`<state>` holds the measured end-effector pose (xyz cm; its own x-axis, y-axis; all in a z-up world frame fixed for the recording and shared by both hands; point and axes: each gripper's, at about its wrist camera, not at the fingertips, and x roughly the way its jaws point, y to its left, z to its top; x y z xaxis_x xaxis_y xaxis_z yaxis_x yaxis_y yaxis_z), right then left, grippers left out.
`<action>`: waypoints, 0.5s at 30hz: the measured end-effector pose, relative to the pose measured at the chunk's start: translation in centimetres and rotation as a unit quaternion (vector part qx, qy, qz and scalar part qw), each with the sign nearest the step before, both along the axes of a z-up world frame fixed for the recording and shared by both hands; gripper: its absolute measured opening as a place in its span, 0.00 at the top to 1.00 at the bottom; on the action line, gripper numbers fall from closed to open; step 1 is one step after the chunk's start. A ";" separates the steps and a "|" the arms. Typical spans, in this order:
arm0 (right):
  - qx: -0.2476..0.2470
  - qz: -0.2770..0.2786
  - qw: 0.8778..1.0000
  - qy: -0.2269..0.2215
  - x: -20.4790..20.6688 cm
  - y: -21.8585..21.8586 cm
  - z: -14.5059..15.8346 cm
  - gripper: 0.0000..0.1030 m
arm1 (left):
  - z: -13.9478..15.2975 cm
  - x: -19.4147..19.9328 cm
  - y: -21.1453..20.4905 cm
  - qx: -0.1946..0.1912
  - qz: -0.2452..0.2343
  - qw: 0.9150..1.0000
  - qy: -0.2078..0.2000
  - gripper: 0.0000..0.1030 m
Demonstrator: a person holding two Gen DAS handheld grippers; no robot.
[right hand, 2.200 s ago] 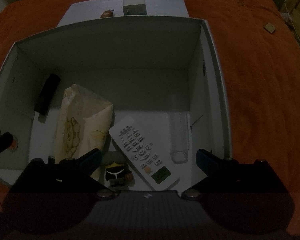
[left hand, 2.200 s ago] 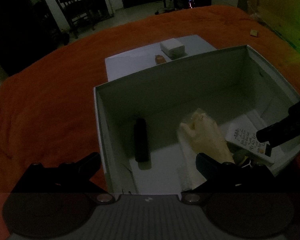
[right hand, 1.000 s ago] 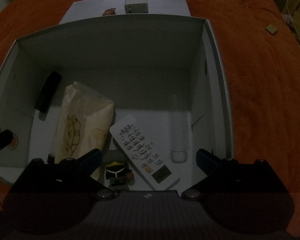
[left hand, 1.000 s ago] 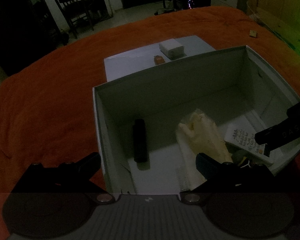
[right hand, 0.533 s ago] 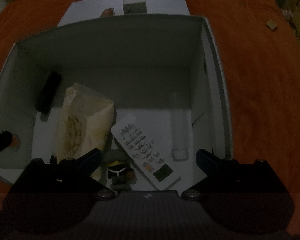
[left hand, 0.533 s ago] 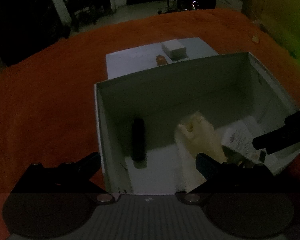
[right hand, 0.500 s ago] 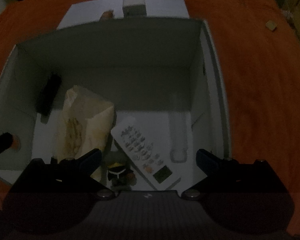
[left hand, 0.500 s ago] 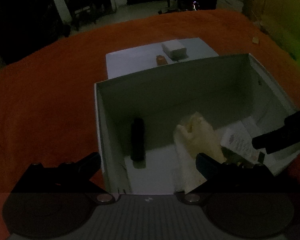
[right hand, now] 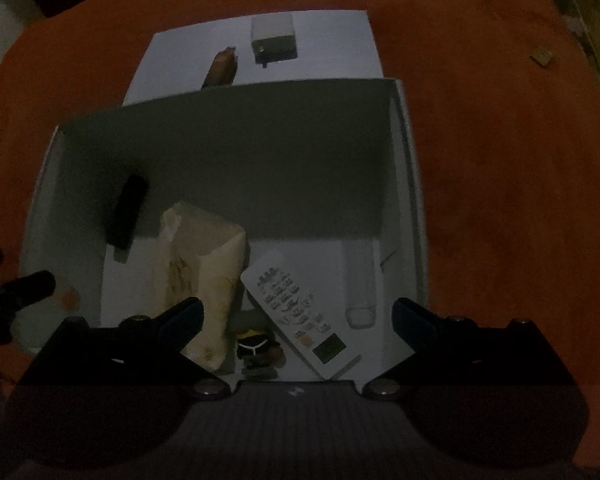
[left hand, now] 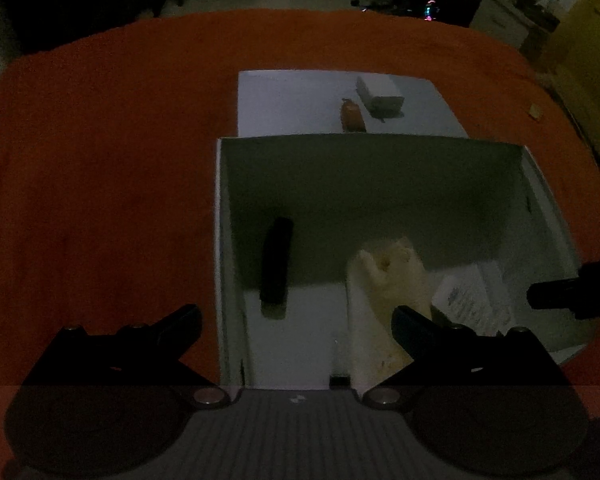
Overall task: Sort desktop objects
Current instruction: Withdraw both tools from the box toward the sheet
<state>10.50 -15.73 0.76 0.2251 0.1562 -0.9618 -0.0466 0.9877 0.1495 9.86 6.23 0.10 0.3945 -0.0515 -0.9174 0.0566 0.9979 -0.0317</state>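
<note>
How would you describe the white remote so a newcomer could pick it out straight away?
Start at the open white box on the orange cloth. On its floor, near the front, the white remote lies flat and diagonal between a pale snack bag and a clear tube. It alone has rows of buttons and a small display.

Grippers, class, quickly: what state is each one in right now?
Left gripper: jaws open, holding nothing.
Right gripper: jaws open, holding nothing.
</note>
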 end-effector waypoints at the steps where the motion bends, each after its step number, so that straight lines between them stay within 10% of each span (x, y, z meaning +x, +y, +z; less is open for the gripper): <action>1: 0.002 0.001 1.000 0.001 0.3 -0.2 0.4 0.00 | 0.2 0.3 0.2 -0.001 0.004 1.000 0.003 0.00; 15: -0.030 0.023 0.998 -0.048 6.1 -2.6 7.1 0.00 | 4.3 6.8 1.5 0.007 0.039 0.999 0.018 0.00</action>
